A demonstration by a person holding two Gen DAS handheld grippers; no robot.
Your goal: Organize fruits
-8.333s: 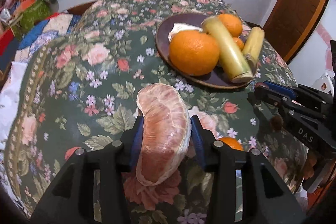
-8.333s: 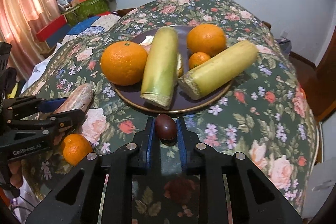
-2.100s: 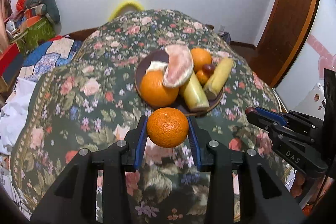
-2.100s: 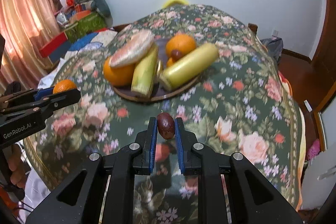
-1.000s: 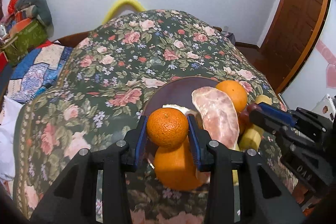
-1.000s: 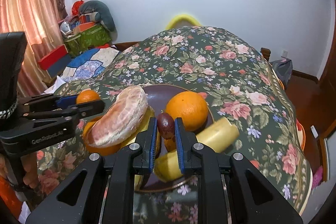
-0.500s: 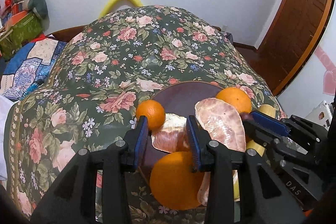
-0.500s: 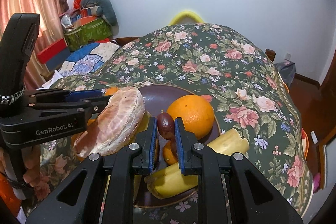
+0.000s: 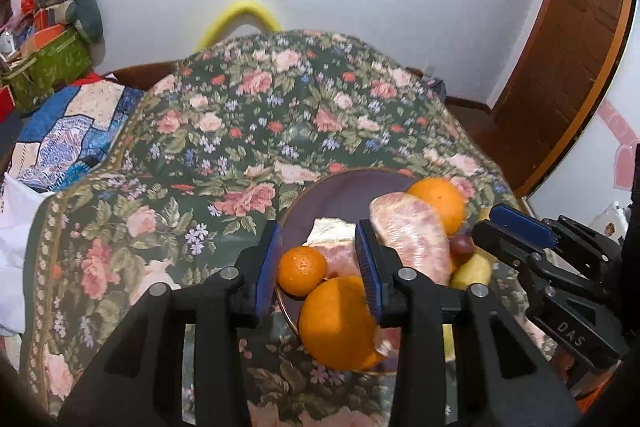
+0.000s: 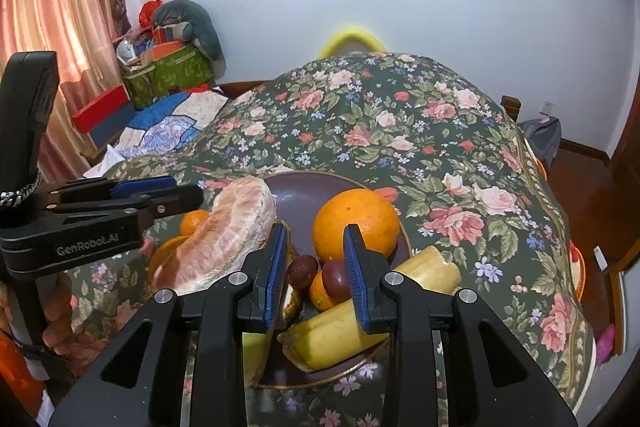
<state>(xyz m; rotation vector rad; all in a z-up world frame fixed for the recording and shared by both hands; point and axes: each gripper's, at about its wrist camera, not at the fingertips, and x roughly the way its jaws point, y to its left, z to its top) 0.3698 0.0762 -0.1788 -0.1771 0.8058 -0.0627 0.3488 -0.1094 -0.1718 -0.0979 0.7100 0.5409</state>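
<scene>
Small dark fruit [image 10: 302,271] now lies on the plate [image 10: 304,187], wedged btwn the yellow stalk [image 10: 340,327] and the peeled pomelo wedge [image 10: 228,235], a second dark fruit [image 10: 336,279] just beside it. Right gripper [image 10: 316,267] hangs directly over both; its jaws have just been opening, part-way apart now, pads clear of the fruit, nothing gripped. Reads as a release: fruit dropped into a hollow of the pile so it won't roll.

Mandarin [image 9: 302,271] sits at the plate's near-left edge, touching the big orange [image 9: 336,323] and a pale pomelo piece [image 9: 332,239] behind. Left gripper [image 9: 318,263] is above it, jaws set about mandarin-wide but empty; fruit shows lower and off to the left pad, prob. not touching, hard to be sure. Judgement: put at the rim bc the centre is already full.

Second big orange [image 10: 356,223] at the back of the plate, pomelo wedge leaning across the stack. Plate rests on a flowered cloth [image 10: 440,155] over a table. No loose fruit seen on the cloth in either view, so task looks near done. Risk: pile is heaped; mandarin near the rim could roll off if nudged when lifting away.

Person's hand [image 10: 60,311] grips the left handle.
</scene>
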